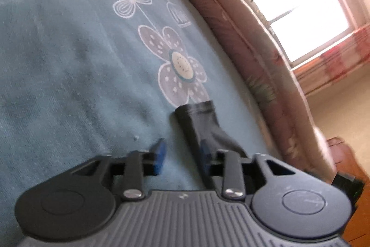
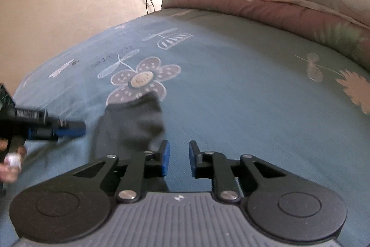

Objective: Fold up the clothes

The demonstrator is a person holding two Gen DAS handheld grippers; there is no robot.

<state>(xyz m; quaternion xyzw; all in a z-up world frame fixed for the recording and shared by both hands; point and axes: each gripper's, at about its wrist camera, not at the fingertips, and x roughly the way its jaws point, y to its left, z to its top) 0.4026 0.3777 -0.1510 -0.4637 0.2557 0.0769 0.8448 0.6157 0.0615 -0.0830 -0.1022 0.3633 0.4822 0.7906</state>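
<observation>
Both grippers' fingers [image 1: 159,155] spread — sock [image 2: 134,122] between.

Dark grey sock [image 2: 131,119] lying flat on blue sheet, cuff over flower print.

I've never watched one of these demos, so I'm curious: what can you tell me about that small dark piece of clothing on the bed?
The dark grey garment looks like a sock: soft knit, with a ribbed cuff at its far end over a printed flower. It lies limp and rumpled on the blue bedsheet. The left gripper and right gripper are both open at its near end; contact cannot be told.
</observation>
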